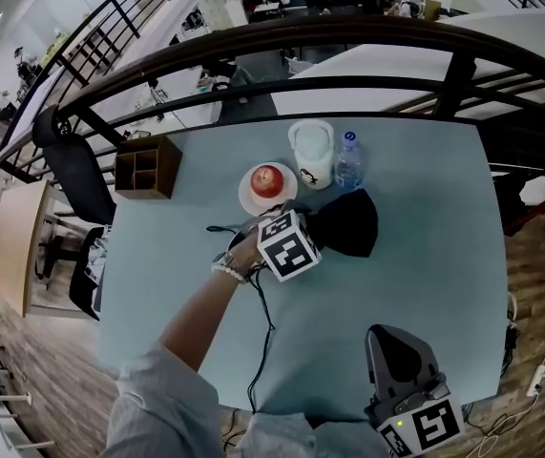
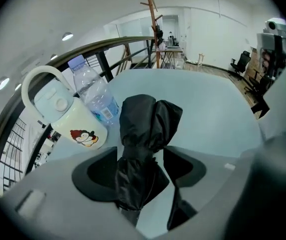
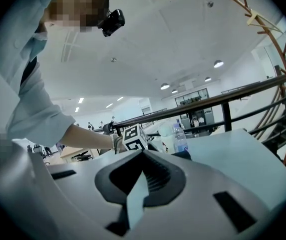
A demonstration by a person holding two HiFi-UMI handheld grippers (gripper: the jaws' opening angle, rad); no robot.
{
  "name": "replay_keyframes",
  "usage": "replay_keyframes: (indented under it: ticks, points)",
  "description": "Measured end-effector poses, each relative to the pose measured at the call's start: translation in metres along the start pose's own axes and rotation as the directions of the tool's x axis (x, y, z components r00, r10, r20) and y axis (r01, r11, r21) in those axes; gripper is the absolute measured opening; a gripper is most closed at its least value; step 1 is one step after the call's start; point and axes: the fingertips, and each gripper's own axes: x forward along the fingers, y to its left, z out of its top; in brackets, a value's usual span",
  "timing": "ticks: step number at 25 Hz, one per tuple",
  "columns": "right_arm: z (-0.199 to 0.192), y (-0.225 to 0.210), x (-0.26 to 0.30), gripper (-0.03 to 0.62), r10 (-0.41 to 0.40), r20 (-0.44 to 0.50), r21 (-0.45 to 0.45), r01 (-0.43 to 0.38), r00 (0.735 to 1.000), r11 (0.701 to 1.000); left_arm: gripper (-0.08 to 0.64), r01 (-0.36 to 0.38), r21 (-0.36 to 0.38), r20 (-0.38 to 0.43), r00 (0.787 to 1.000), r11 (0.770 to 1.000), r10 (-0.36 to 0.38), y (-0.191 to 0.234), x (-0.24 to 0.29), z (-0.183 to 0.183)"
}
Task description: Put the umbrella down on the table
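black umbrella [image 1: 350, 223] near water bottle [image 1: 348, 163], white mug [image 1: 312, 156], apple [image 1: 266, 179] on plate [image 1: 247, 198]

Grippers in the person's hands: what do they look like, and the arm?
The left gripper and right gripper are grey with black-lined jaws; each carries a white cube of black square markers. A black cable trails from the left. Light sleeve, pale bead bracelet.

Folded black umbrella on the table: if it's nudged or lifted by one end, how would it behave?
The umbrella looks soft: its fabric bunches in loose folds, so it would probably give under the pads and droop somewhat rather than stay rigid. It lies flat on the table and looks lumpy rather than round, so a nudge would likely slide it, not roll it.
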Motion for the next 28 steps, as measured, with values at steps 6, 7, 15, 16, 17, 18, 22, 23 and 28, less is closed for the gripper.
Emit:
replay_keyframes:
  ticks: [6, 7, 15, 16, 17, 18, 22, 23, 28]
  points:
    - [0.001, 0.023, -0.008, 0.0, -0.013, 0.014, -0.015, 0.013, 1.0, 1.0, 0.17, -0.074, -0.01, 0.114, 0.991, 0.997, 0.075, -0.008, -0.027, 0.006]
    - [0.002, 0.027, -0.01, 0.0, -0.015, 0.017, -0.024, 0.015, 1.0, 1.0, 0.148, -0.09, -0.014, 0.136, 0.986, 0.996, 0.091, -0.009, -0.032, 0.008]
    - [0.007, 0.062, -0.019, 0.0, -0.035, 0.043, -0.051, 0.037, 0.998, 0.998, 0.006, -0.208, -0.045, 0.289, 0.933, 0.977, 0.212, -0.026, -0.08, 0.011]
    - [0.008, 0.067, -0.02, 0.0, -0.038, 0.049, -0.055, 0.04, 0.998, 0.998, 0.005, -0.212, -0.049, 0.307, 0.927, 0.976, 0.217, -0.03, -0.086, 0.011]
    - [0.008, 0.071, -0.02, 0.0, -0.041, 0.055, -0.059, 0.044, 0.998, 0.997, 0.006, -0.219, -0.052, 0.323, 0.92, 0.974, 0.224, -0.033, -0.093, 0.01]
    - [0.01, 0.075, -0.021, 0.0, -0.043, 0.061, -0.063, 0.047, 0.997, 0.997, 0.006, -0.229, -0.055, 0.338, 0.912, 0.972, 0.234, -0.037, -0.1, 0.009]
    - [0.014, 0.09, -0.024, 0.0, -0.058, 0.083, -0.074, 0.065, 0.995, 0.995, 0.005, -0.308, -0.073, 0.396, 0.864, 0.949, 0.311, -0.051, -0.13, 0.005]
    - [0.015, 0.094, -0.026, 0.0, -0.062, 0.088, -0.079, 0.069, 0.994, 0.995, 0.005, -0.332, -0.076, 0.407, 0.851, 0.94, 0.333, -0.055, -0.138, 0.003]
    - [0.018, 0.117, -0.033, 0.0, -0.071, 0.113, -0.107, 0.083, 0.991, 0.991, 0.006, -0.404, -0.113, 0.464, 0.786, 0.908, 0.408, -0.08, -0.173, -0.011]
